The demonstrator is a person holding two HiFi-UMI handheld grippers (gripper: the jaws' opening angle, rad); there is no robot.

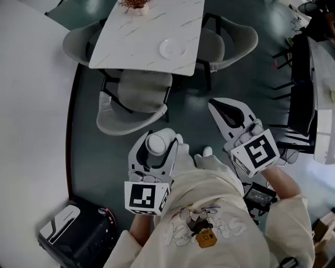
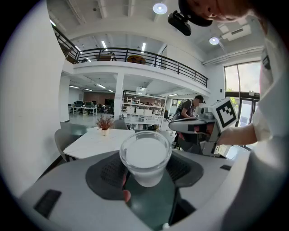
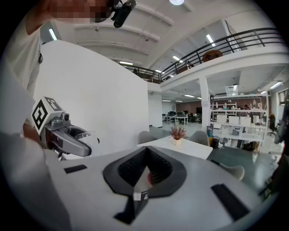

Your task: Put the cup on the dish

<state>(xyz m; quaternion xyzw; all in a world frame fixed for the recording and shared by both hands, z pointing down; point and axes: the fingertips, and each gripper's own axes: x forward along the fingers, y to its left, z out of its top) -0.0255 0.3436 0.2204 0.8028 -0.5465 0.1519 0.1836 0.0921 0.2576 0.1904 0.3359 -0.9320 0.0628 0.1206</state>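
In the head view, the left gripper (image 1: 157, 149) is clamped on a round, frosted cup (image 1: 158, 141). The cup is well short of the flat white dish (image 1: 172, 48) on the far marble table (image 1: 131, 42), and the right gripper (image 1: 220, 110) is off to the right. In the left gripper view, the cup's smooth tapered wall sits between ribbed dark pads (image 2: 108, 173). In the right gripper view, the same kind of ribbed pads meet, with the jaws together.

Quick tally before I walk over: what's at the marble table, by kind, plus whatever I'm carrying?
cup: 1, held in the left gripper
dish: 1, on the table
potted plant: 1, on the table
chairs: 3
table: 1
Total: 7
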